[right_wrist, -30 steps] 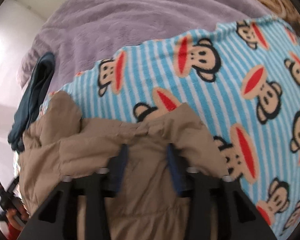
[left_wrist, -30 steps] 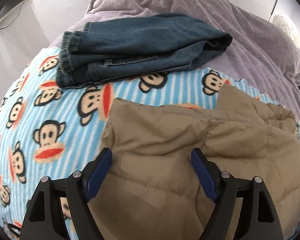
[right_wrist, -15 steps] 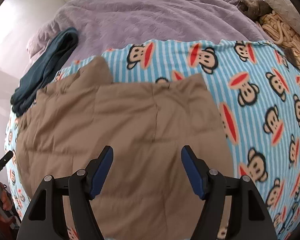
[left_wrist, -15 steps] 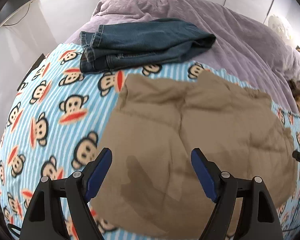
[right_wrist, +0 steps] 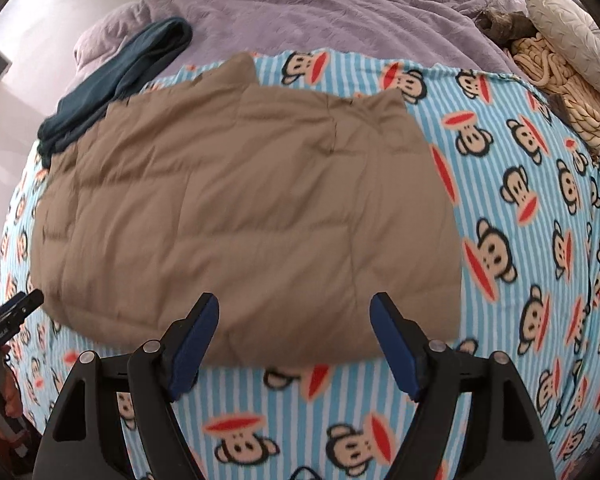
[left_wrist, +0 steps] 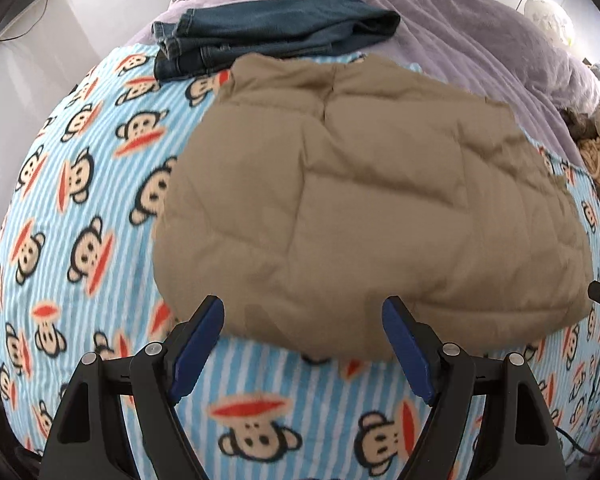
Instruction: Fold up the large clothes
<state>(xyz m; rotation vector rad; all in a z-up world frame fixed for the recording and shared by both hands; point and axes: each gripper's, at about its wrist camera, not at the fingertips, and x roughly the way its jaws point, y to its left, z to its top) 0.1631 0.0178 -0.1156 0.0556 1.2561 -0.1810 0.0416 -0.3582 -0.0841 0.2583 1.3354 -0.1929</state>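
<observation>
Your left gripper (left_wrist: 303,344) and right gripper (right_wrist: 294,340) both gape wide, empty, above the near hem. The tan quilted jacket (left_wrist: 364,208) lies flat mid-blanket (left_wrist: 80,208), its far edge just beside the folded jeans (left_wrist: 268,32). Judged puffy, light and slick-shelled: it will likely spring back. Pinch near-edge corners on a stitched seam, not the loft.
</observation>
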